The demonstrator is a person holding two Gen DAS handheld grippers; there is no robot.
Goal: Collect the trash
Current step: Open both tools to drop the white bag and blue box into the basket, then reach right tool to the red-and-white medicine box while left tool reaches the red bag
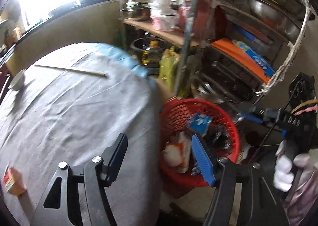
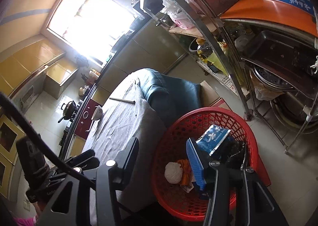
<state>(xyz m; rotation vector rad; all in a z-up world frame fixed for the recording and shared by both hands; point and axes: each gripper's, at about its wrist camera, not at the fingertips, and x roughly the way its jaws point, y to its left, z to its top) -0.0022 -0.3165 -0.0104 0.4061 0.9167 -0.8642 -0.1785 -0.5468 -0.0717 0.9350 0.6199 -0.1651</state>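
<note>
A red mesh basket [image 1: 232, 134] stands on the floor beside the grey-clothed table [image 1: 69, 106]; it also shows in the right wrist view [image 2: 174, 124]. It holds a blue packet [image 2: 213, 138], a crumpled white wad [image 2: 173, 172], an orange wrapper [image 2: 184, 168] and dark wrappers. My left gripper [image 1: 161, 158] is open and empty over the table edge and basket. My right gripper [image 2: 163, 158] is open and empty above the basket. On the table lie a wooden stick [image 1: 71, 70], a small orange carton [image 1: 13, 181] and a white bowl [image 1: 16, 82].
A metal rack [image 1: 228, 47] with pots, trays, bags and boxes stands behind the basket. A blue cloth [image 2: 171, 91] drapes the table's far end. A kitchen counter with a wok [image 2: 68, 107] runs along the left. The right hand's gripper body [image 1: 298, 118] is at the right.
</note>
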